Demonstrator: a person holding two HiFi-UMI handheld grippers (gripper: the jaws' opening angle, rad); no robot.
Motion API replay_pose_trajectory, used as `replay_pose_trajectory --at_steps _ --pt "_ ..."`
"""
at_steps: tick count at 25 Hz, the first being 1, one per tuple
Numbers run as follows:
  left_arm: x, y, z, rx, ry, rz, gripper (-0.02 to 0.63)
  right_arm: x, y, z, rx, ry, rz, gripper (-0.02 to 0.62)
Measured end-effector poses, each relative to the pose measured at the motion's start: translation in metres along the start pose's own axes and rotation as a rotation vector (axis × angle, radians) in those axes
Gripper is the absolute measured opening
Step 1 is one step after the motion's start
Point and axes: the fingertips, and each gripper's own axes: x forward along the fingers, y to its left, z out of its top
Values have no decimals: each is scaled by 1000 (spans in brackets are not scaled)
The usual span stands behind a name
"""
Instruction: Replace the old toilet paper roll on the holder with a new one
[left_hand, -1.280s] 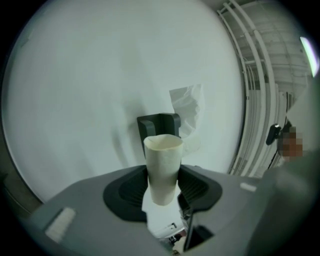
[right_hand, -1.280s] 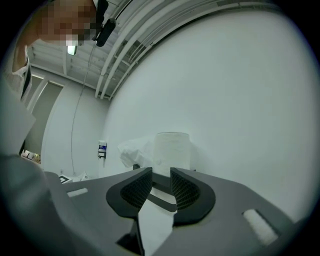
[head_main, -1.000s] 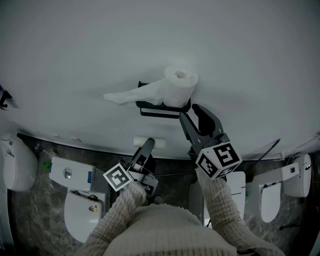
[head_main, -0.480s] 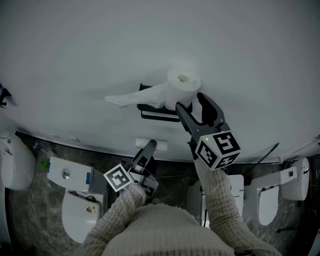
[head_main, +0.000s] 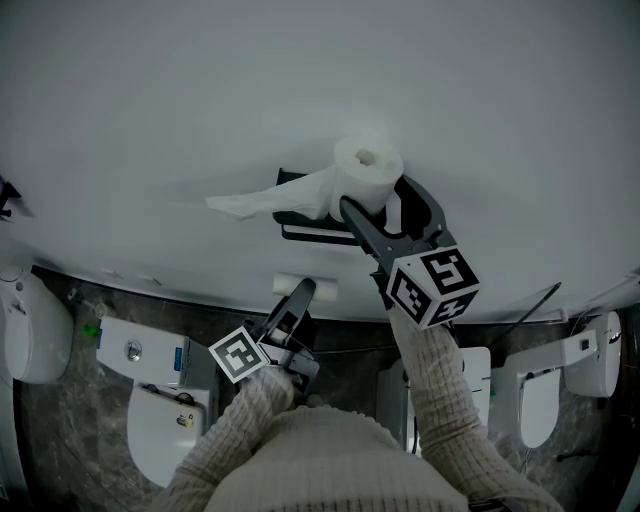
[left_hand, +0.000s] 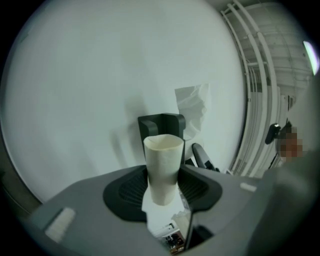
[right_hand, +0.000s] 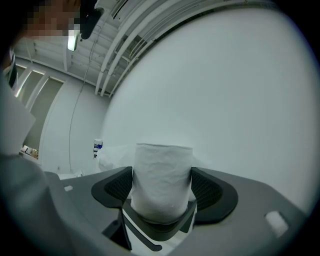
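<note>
A white toilet paper roll (head_main: 365, 172) stands on the black wall holder (head_main: 305, 228), with a loose tail of paper (head_main: 250, 200) hanging out to the left. My right gripper (head_main: 378, 195) reaches level to it. Its jaws are opening, one on each side of the roll (right_hand: 162, 182), pads close alongside without pressing. The holder's bracket (right_hand: 160, 227) shows under the roll. Lower left, my left gripper (head_main: 298, 300) is shut on a bare cream cardboard tube (left_hand: 162, 167), which stands upright between its pads. Holder (left_hand: 161, 125) and tail (left_hand: 192, 107) lie beyond it.
The plain white wall fills the upper half of the head view. Below it are a white toilet with cistern (head_main: 160, 400) on the left, another toilet (head_main: 545, 395) on the right, and a dark tiled floor (head_main: 60, 430). White pipes (left_hand: 260, 75) run along the ceiling.
My right gripper has come up and in from below the holder, and its jaws have spread to either side of the roll. The left gripper and its tube have kept still.
</note>
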Motion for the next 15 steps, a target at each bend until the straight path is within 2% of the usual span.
replay_pose_trajectory --at_steps 15 --pt "0 4 6 4 -13 11 175 10 0 -1 -10 5 18 377"
